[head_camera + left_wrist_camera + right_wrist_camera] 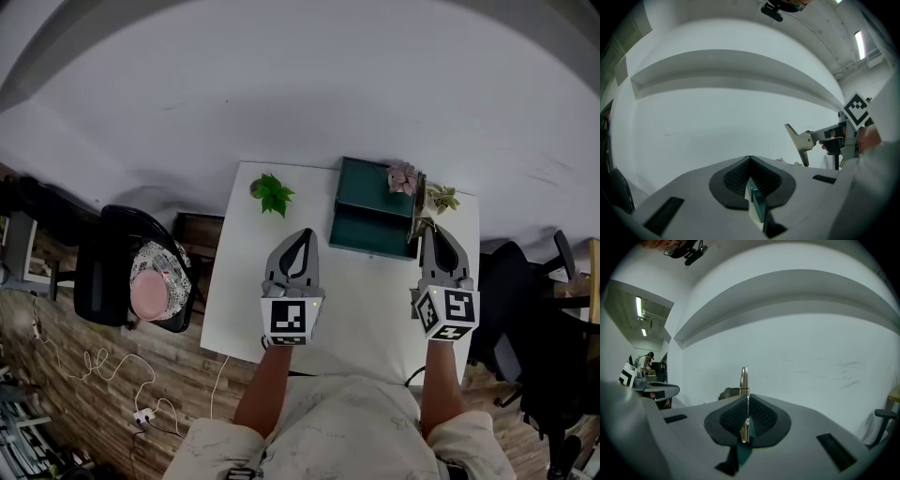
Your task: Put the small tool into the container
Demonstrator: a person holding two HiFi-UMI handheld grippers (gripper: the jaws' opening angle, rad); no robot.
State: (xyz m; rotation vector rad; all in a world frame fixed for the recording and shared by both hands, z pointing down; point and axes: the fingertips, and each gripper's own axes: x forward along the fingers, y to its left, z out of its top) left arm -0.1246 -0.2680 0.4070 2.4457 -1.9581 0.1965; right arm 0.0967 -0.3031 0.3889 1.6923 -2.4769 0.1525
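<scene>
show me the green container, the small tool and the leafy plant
green container [370,234]: head view, lighter front part
small tool [800,140]: left gripper view, flat metal blade
leafy plant [272,194]: head view, middle of its leaves

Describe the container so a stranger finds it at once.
On the white table, at its far edge, right of the green leafy sprig, stands the container. It is the only dark green box, with a pink flower at its corner.
</scene>
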